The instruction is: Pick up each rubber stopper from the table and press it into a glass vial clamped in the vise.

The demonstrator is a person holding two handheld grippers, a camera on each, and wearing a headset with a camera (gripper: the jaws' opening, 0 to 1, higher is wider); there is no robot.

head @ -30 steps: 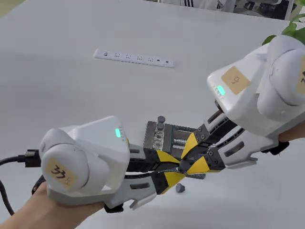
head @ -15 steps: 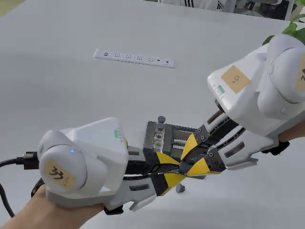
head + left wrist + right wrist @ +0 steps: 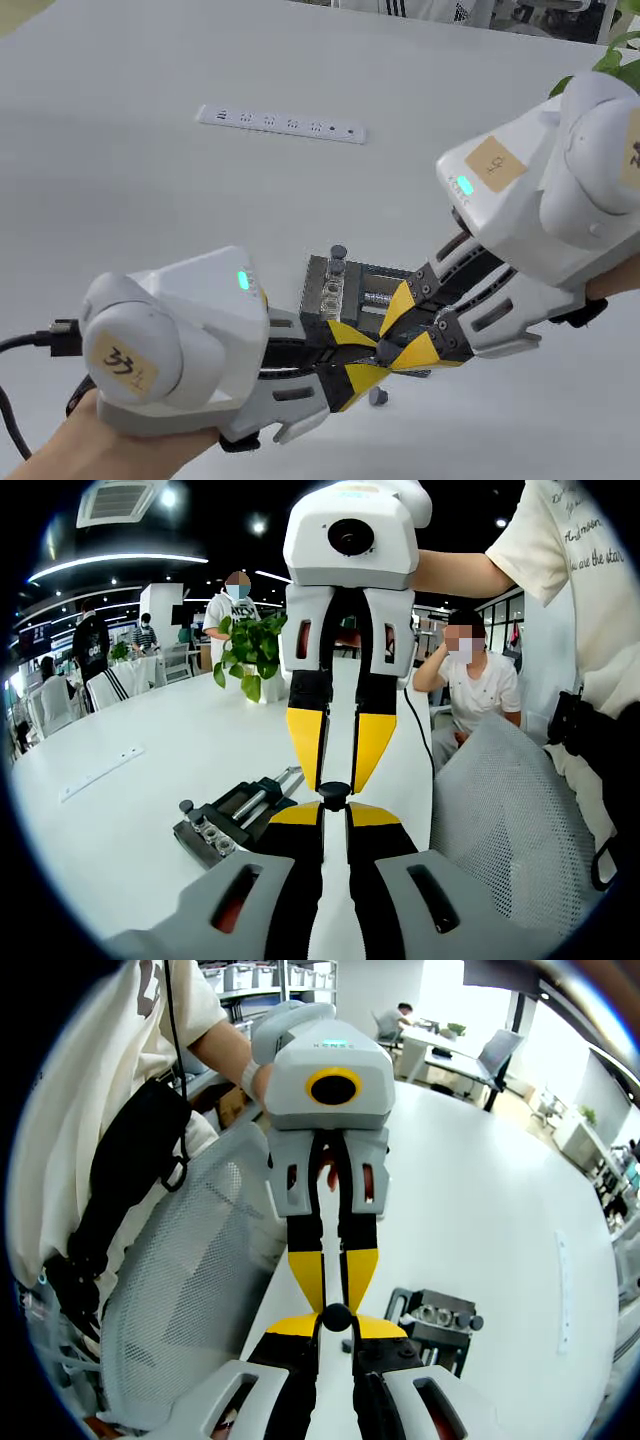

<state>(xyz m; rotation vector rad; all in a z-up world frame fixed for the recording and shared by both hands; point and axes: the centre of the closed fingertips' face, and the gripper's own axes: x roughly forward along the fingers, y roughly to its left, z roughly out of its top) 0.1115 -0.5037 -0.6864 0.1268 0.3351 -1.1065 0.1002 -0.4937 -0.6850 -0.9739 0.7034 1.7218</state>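
Rubber stopper (image 3: 334, 792), dark, rounded, pinched by left hand-held gripper (image 3: 335, 810) and right hand-held gripper (image 3: 337, 1328)

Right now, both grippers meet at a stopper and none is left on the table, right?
No: one loose stopper lies on the table below the grippers, per the head view. The left gripper and right gripper do meet at a raised stopper.

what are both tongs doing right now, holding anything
Left tongs: closed on the rubber stopper.
Right tongs: closed on the same stopper, tip to tip with the left.
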